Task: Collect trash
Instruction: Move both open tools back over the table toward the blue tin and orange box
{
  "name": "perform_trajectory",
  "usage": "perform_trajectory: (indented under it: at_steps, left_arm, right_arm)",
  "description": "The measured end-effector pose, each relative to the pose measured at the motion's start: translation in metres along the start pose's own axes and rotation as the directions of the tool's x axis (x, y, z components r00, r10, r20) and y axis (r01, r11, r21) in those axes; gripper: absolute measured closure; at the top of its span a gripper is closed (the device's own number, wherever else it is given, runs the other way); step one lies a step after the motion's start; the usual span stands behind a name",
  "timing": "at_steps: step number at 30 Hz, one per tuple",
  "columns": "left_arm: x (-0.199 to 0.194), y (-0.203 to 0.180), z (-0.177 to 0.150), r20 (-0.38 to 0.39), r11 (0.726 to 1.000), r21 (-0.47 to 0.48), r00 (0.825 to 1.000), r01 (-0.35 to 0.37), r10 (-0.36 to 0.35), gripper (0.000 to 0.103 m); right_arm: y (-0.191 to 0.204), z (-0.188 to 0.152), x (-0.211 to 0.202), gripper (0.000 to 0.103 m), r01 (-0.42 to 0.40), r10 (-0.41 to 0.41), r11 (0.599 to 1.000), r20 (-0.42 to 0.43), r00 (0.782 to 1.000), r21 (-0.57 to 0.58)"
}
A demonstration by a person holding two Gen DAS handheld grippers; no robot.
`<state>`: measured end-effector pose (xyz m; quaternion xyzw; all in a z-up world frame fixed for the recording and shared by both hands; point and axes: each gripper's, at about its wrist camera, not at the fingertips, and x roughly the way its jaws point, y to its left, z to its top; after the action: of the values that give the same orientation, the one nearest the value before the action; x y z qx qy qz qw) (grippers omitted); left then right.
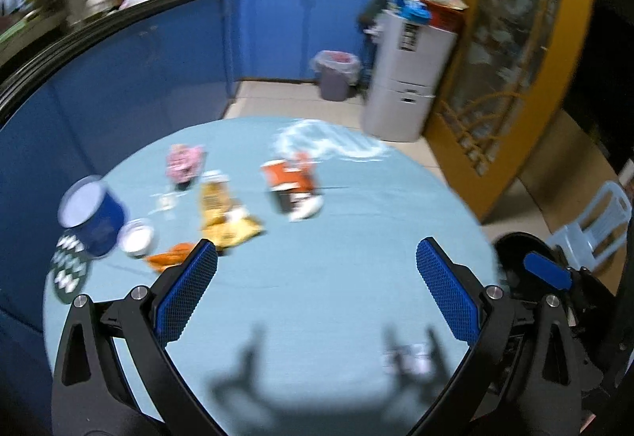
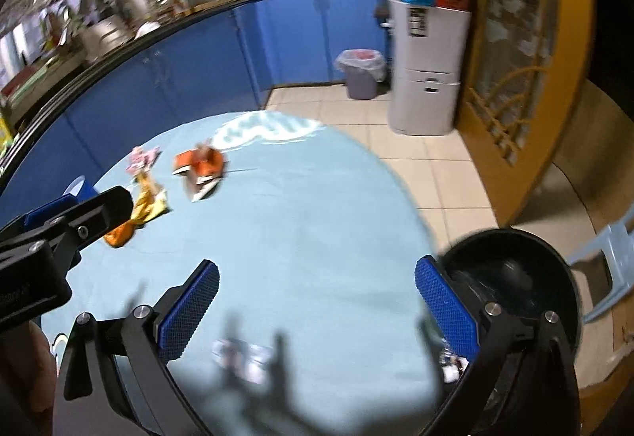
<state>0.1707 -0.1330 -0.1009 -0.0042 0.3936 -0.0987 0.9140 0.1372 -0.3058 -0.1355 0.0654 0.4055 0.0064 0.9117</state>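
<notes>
On the round light-blue table [image 1: 337,277] lie several pieces of trash: an orange carton [image 1: 291,184], a yellow wrapper [image 1: 224,212], a pink wrapper [image 1: 184,160], an orange wrapper [image 1: 168,257] and a small wrapper near the front [image 1: 412,355]. My left gripper [image 1: 317,293] is open and empty above the near table. My right gripper [image 2: 317,305] is open and empty above the table's near right side, with the small wrapper [image 2: 241,356] below it. A black trash bin [image 2: 511,285] stands just right of the table. The orange carton [image 2: 202,166] and yellow wrapper [image 2: 148,202] lie far left.
A blue tin [image 1: 95,216], a white lid [image 1: 136,236] and a patterned coaster [image 1: 67,269] sit at the table's left. A grey lined bin [image 1: 337,75], a white cabinet [image 1: 412,79], blue counters and a plastic chair [image 1: 594,226] surround the table.
</notes>
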Motion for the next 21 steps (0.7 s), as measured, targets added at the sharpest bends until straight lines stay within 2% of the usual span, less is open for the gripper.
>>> perform_trajectory:
  at_steps: [7,12,21]
  left_arm:
    - [0.001,0.085,-0.006,0.01,0.988,-0.094,0.992,-0.122,0.123,0.004]
    - [0.006,0.129,-0.005,0.01,0.973,-0.143,0.982,-0.184,0.187,0.004]
    - [0.035,0.183,0.002,-0.026,0.948,-0.211,0.971,-0.237,0.237,0.004]
  right_arm:
    - [0.054,0.018,0.037,0.006,-0.064,0.061,0.997,-0.05,0.997,-0.047]
    - [0.087,0.029,0.059,0.006,-0.073,0.067,0.993,-0.066,0.996,-0.094]
    - [0.112,0.047,0.095,0.006,-0.078,0.067,0.989,-0.093,0.993,-0.128]
